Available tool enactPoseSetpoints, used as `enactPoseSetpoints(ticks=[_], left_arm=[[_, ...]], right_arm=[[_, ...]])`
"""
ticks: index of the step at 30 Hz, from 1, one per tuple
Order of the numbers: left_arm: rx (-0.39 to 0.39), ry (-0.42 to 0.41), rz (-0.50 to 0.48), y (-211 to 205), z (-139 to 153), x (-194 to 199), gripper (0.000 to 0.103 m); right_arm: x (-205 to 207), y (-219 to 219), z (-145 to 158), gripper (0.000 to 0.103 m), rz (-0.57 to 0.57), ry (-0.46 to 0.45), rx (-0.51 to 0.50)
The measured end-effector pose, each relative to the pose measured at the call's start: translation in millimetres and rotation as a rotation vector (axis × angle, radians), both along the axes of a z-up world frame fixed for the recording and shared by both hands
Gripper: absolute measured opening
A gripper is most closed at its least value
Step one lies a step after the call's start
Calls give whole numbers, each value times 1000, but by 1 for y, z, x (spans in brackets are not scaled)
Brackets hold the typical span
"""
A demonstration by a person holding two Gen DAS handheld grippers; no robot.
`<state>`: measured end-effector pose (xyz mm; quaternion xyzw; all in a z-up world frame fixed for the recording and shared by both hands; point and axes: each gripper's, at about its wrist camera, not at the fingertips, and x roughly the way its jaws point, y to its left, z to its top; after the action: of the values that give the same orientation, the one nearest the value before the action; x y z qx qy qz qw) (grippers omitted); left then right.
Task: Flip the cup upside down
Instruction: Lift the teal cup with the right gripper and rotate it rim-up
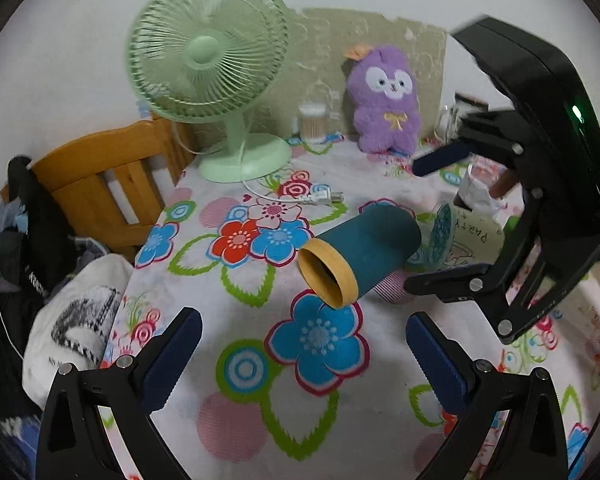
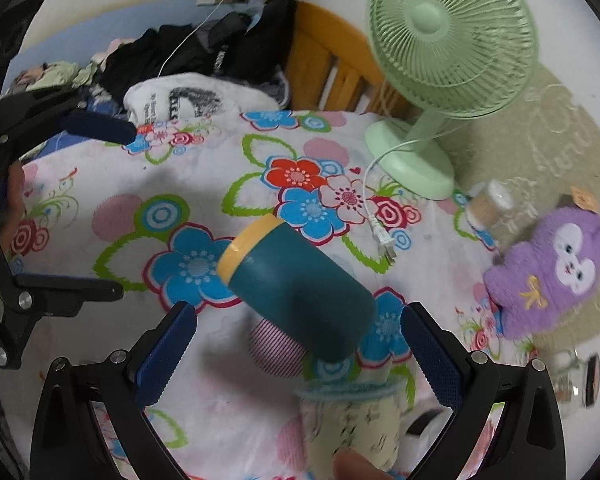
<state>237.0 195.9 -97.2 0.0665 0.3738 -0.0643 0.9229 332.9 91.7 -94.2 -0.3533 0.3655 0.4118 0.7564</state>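
The teal cup [image 2: 300,284] is lying on its side mid-tabletop, yellow rim pointing toward the left gripper [image 1: 304,356], base nearing the right gripper [image 2: 300,356], both grippers gaping wide and holding nothing.

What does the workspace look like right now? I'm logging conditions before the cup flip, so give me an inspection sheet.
Surface: floral tablecloth.
Job's things: teal cup lying on its side, yellow rim toward the left gripper.
Clutter: green fan, purple plush, swab jar, paper cup, glass jar.
Grippers: left gripper open, empty; right gripper open, empty.
Cables: fan cord and unplugged plug on the cloth.
Surroundings: wooden chair, clothes pile.
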Motion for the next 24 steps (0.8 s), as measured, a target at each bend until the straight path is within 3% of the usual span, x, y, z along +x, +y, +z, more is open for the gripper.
enactPoseSetpoints(ticks=[5,16,17,19,24], left_arm=[[31,17,10,-8,-4,16,103],[-6,37,94,-4,-9,14,103],[-10,38,95,-3,-8,13,103],[-15,38,96,-3,-8,11,103],[-23,28,96,0,-6,5,103]], right_arm=[[20,14,-11,103,77,28,-76],[34,51,-45,102,239,117,-239],[34,52,-47,101,242,127,-247],[36,54,-52,80,243,174,-253],[42,53,-60,75,176,182,-263]])
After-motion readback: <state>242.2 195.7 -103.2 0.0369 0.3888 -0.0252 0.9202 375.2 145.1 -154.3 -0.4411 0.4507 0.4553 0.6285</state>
